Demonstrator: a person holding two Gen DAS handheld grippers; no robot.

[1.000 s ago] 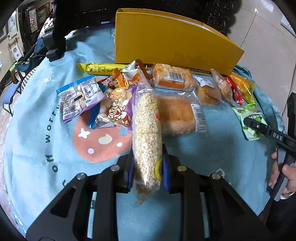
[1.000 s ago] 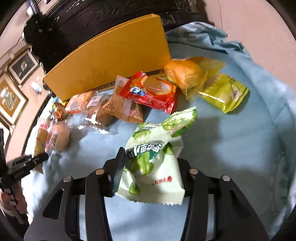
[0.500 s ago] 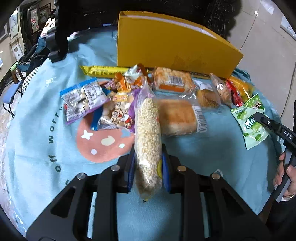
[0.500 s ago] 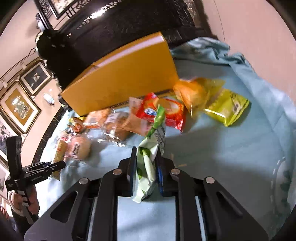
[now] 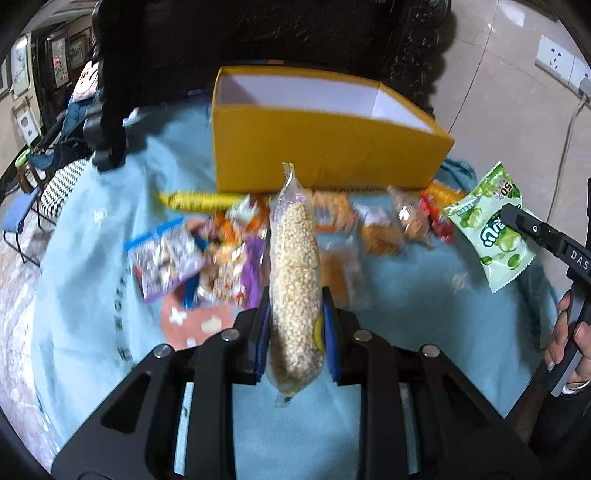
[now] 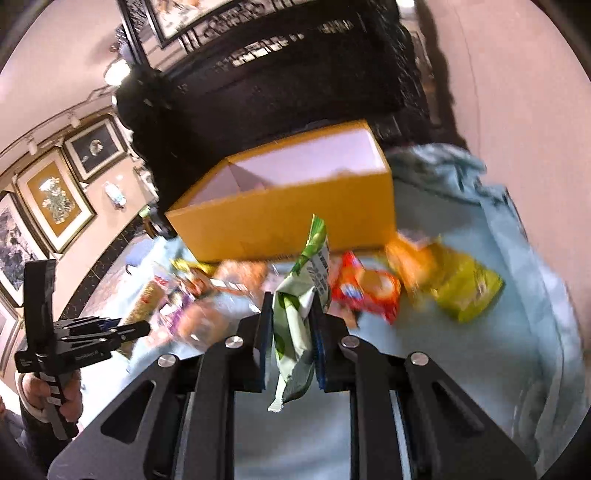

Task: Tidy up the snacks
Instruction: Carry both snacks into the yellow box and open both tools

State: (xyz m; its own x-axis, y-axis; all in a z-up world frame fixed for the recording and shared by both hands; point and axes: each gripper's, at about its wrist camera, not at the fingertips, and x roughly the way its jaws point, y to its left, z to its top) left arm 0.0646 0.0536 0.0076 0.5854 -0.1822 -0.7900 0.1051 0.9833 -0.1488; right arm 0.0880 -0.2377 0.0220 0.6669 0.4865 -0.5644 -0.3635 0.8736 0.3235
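My left gripper [image 5: 294,338] is shut on a long clear pack of puffed grain [image 5: 293,280] and holds it up above the blue cloth. My right gripper [image 6: 291,341] is shut on a green and white snack bag [image 6: 297,314], also lifted; that bag shows at the right of the left wrist view [image 5: 493,229]. An open yellow box [image 5: 325,147] with a white inside stands behind the snacks; it also shows in the right wrist view [image 6: 295,206]. Several snack packs lie in a row in front of the box.
A red pack [image 6: 365,288], a yellow pack [image 6: 465,291] and an orange pack [image 6: 410,258] lie on the blue cloth [image 6: 480,369] at the right. A blue and purple bag [image 5: 166,258] lies at the left. Dark carved furniture [image 5: 295,33] stands behind the box.
Both grippers have risen with their packs, so the box's open top now shows. The right gripper closed on the green bag and lifted it off the cloth.
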